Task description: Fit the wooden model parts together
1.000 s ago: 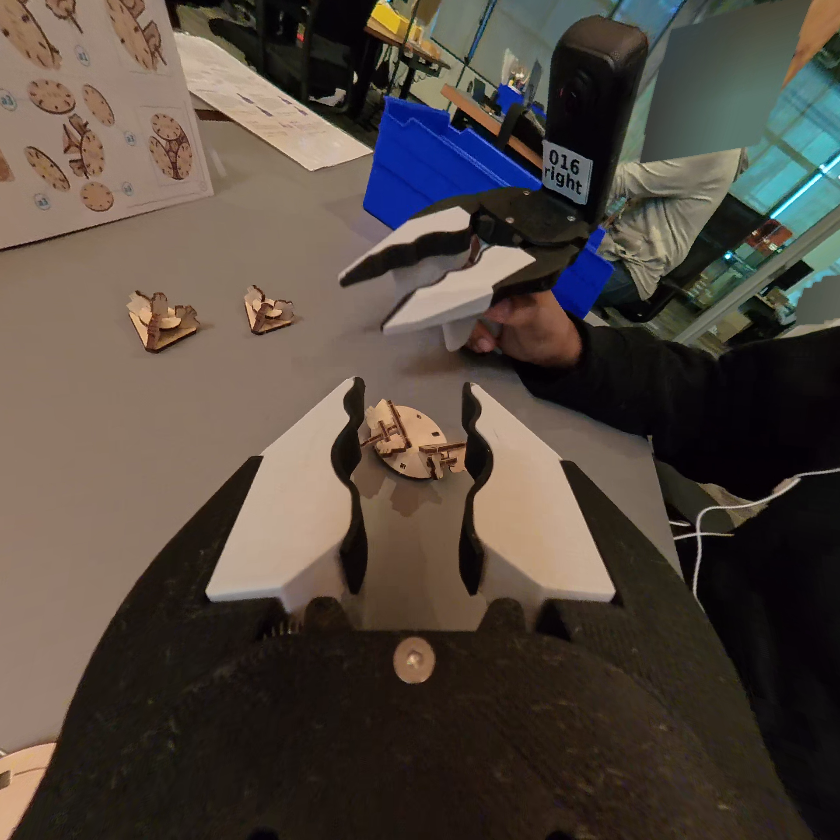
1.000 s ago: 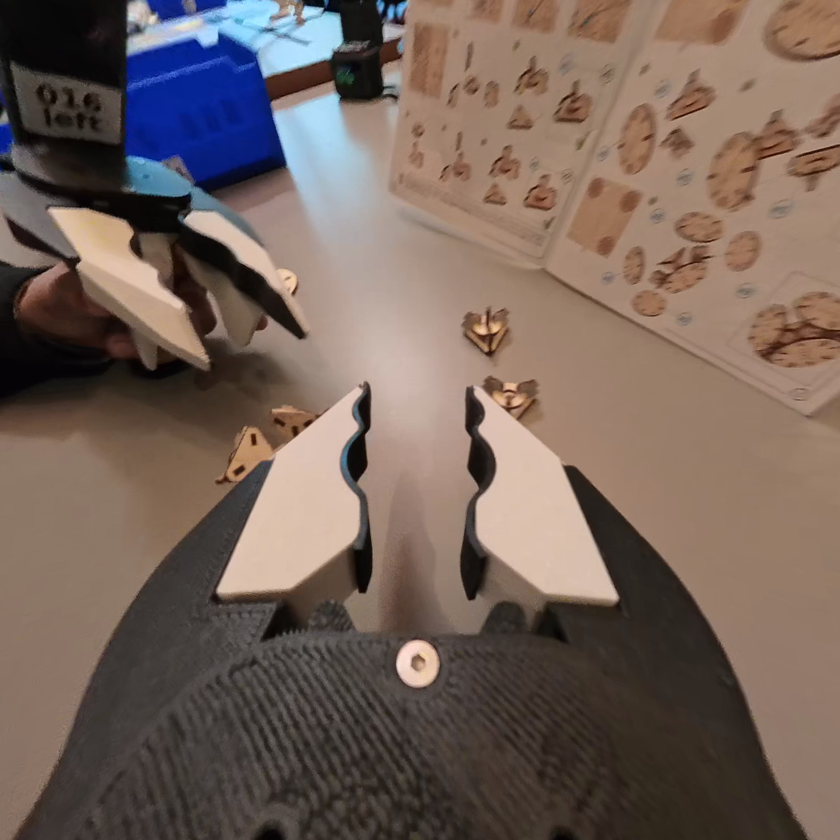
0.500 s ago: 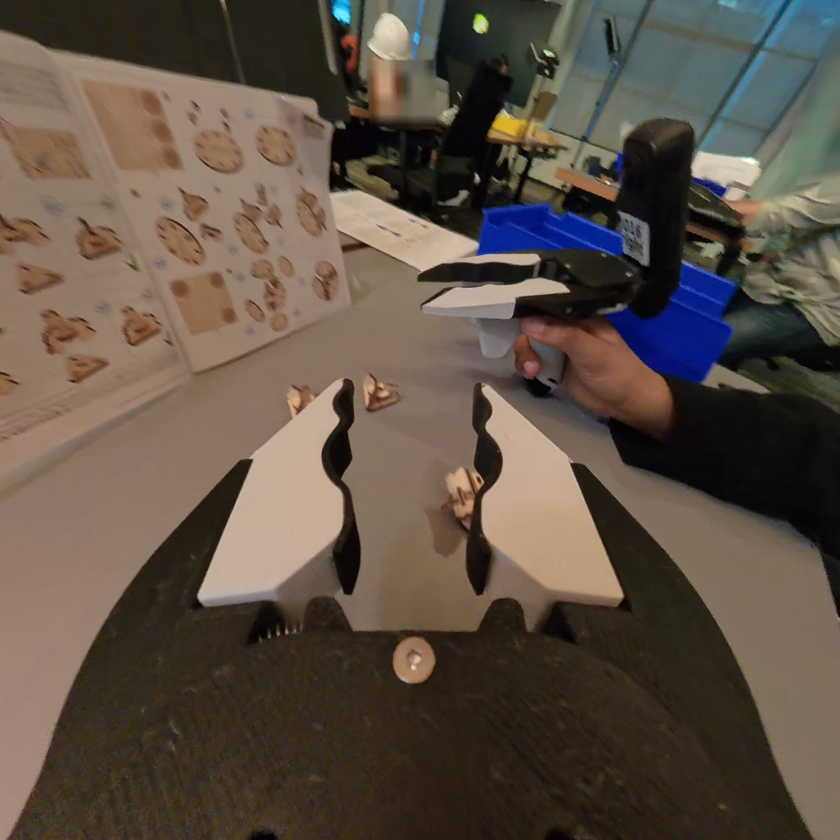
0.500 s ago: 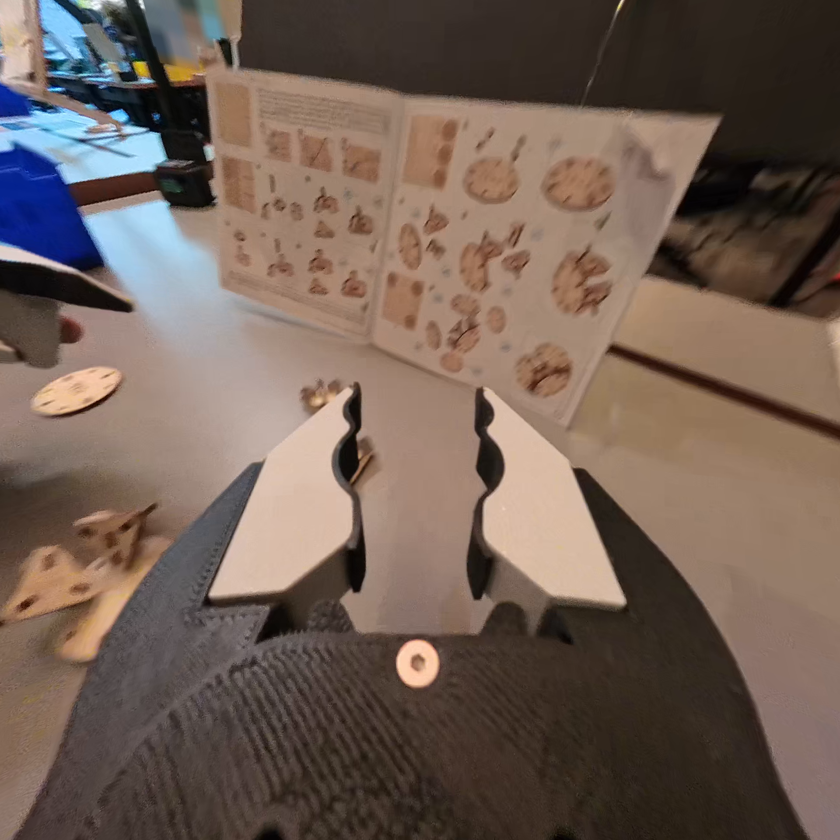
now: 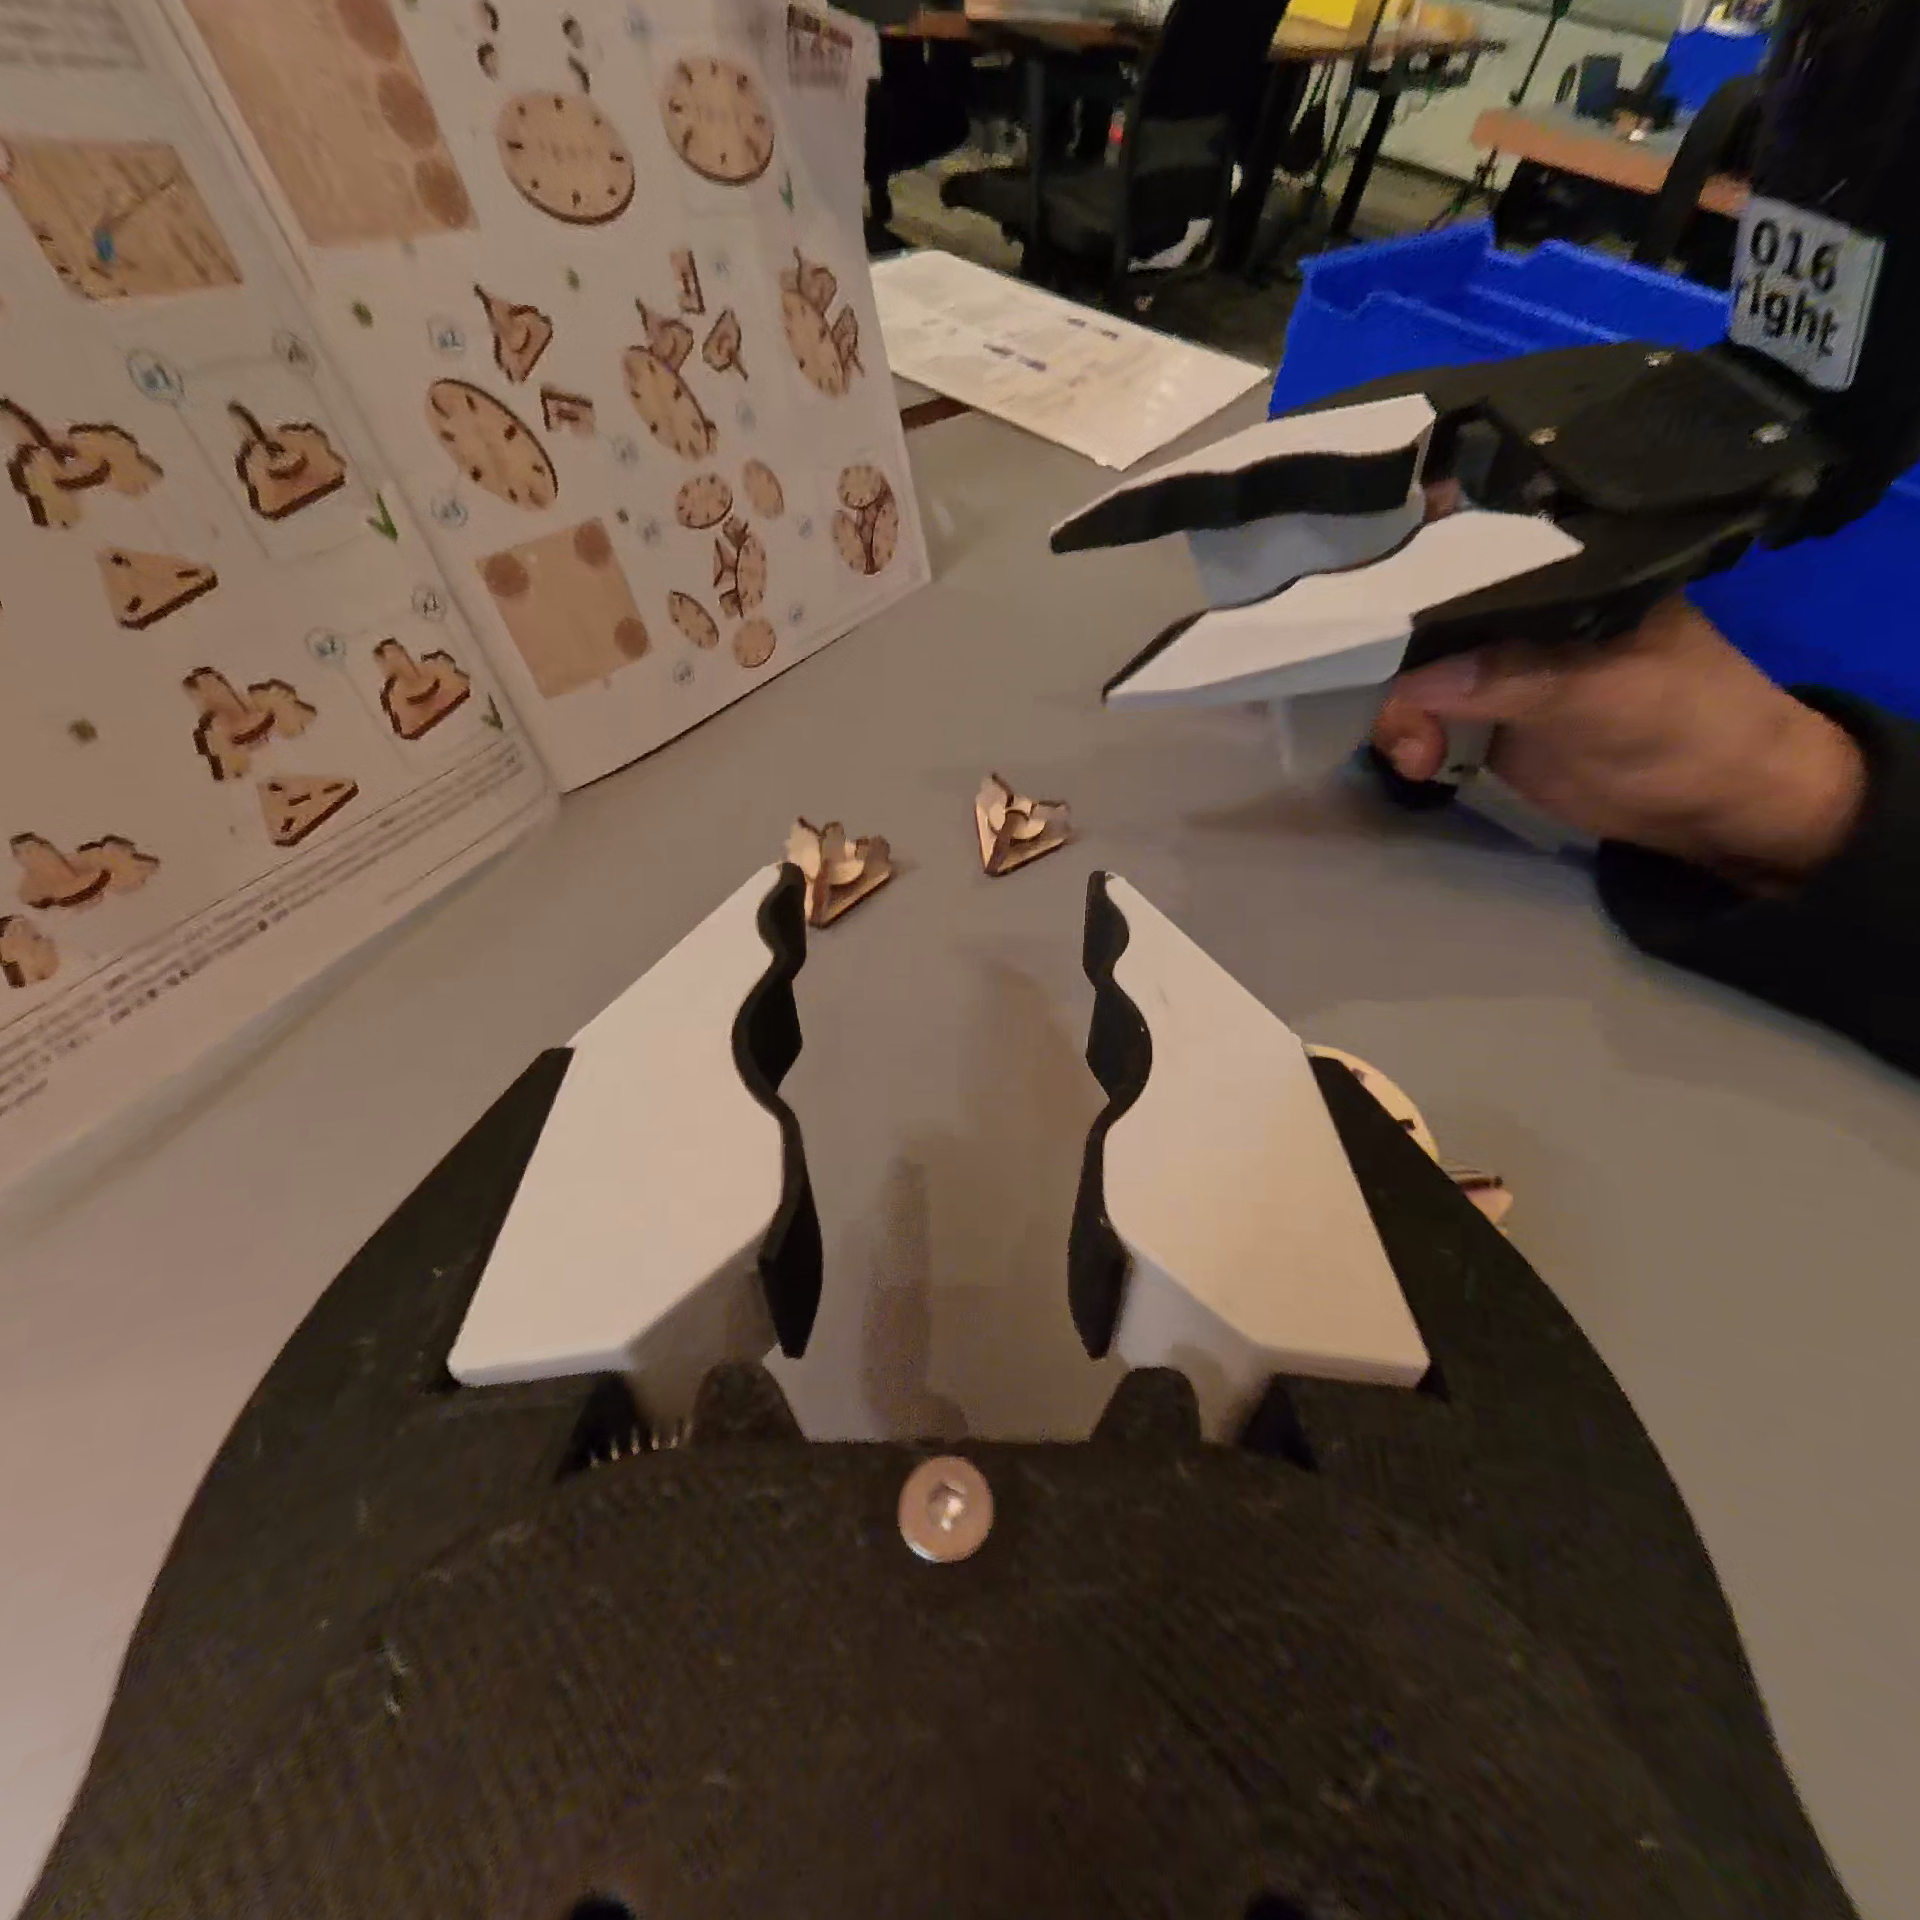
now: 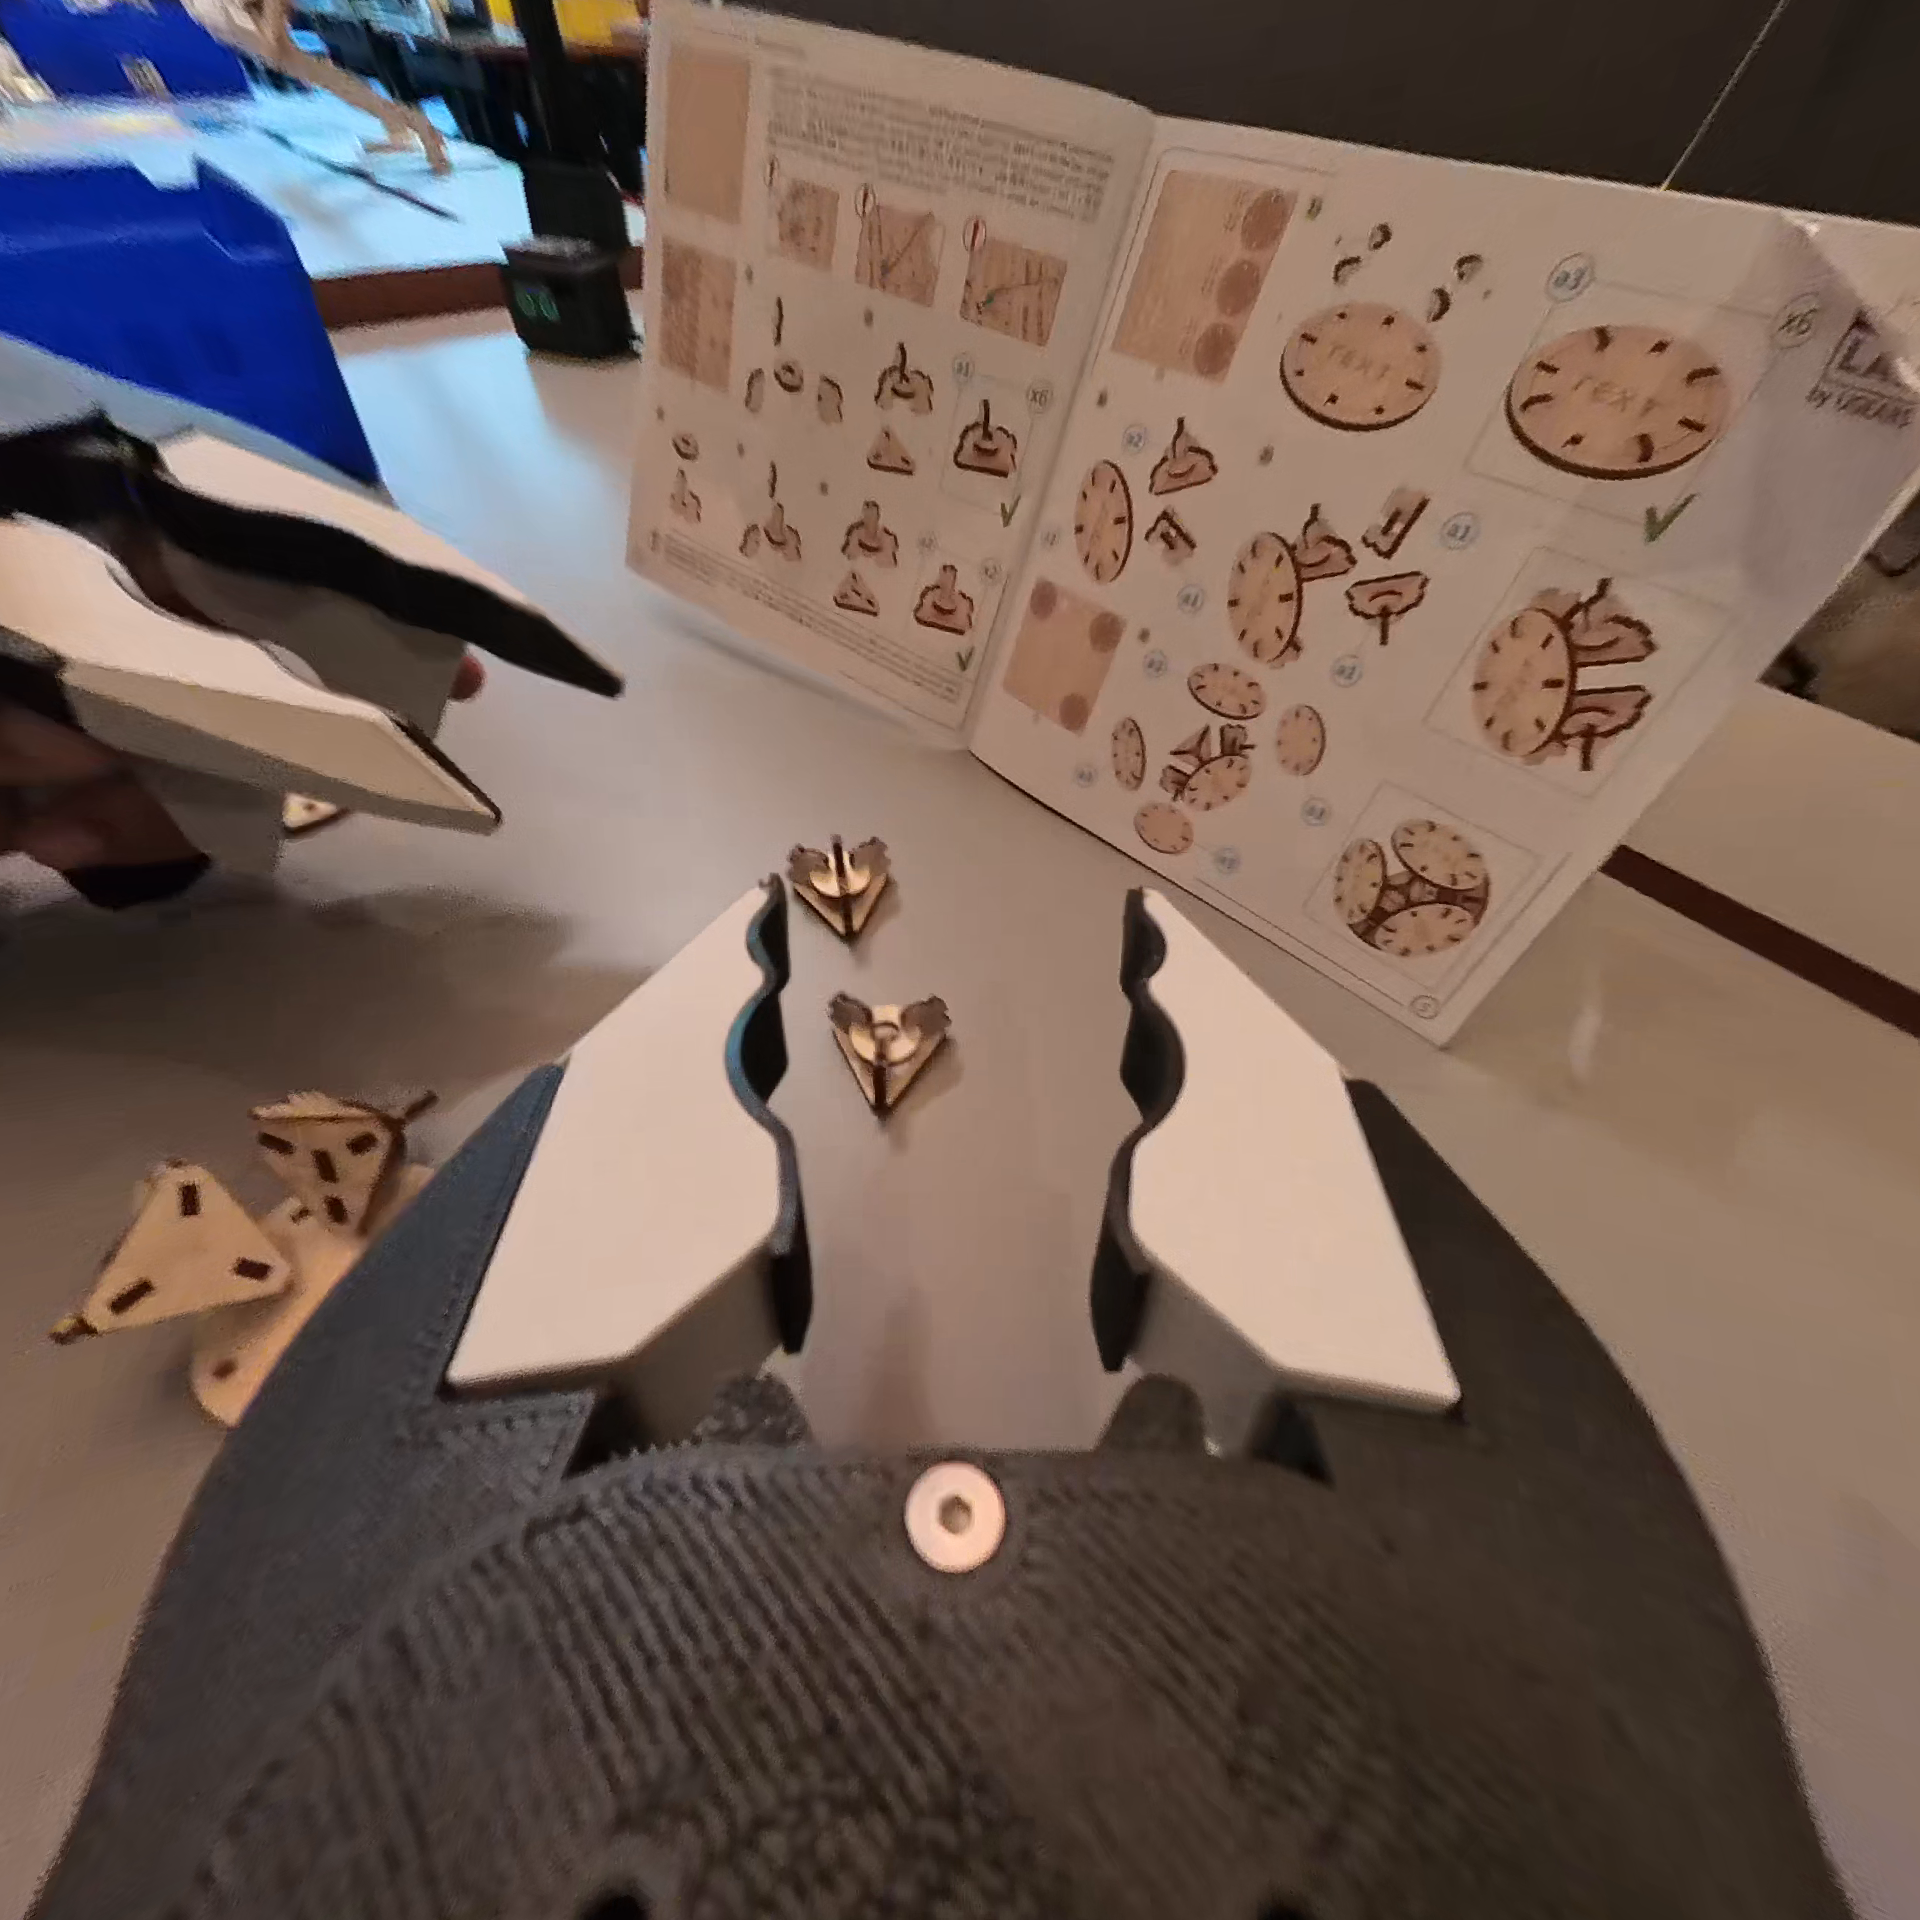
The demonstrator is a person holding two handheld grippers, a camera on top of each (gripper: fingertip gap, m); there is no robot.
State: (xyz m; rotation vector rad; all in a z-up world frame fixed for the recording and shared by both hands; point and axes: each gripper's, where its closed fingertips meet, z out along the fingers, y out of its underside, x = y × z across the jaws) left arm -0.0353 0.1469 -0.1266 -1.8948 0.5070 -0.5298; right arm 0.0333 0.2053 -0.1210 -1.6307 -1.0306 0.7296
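Left tongs stand apart with nothing between the fingers, held low over the grey desk. A small wooden triangular piece lies on the desk just beyond the left fingertip; whether it touches cannot be told. A second such piece lies near it to the right. A pale wooden disc shows partly behind the right finger of these tongs. Right tongs also stand apart and grip nothing; one triangular piece lies on the desk between the fingers, clear of both pads, and another lies just past the left fingertip. Flat triangular plates lie in a loose heap on the desk to the left of the right tongs. An open instruction booklet stands upright on the desk behind the pieces. A loose printed sheet lies farther back, and a blue bin stands behind the right tongs. A hand in a dark sleeve holds the right tongs.
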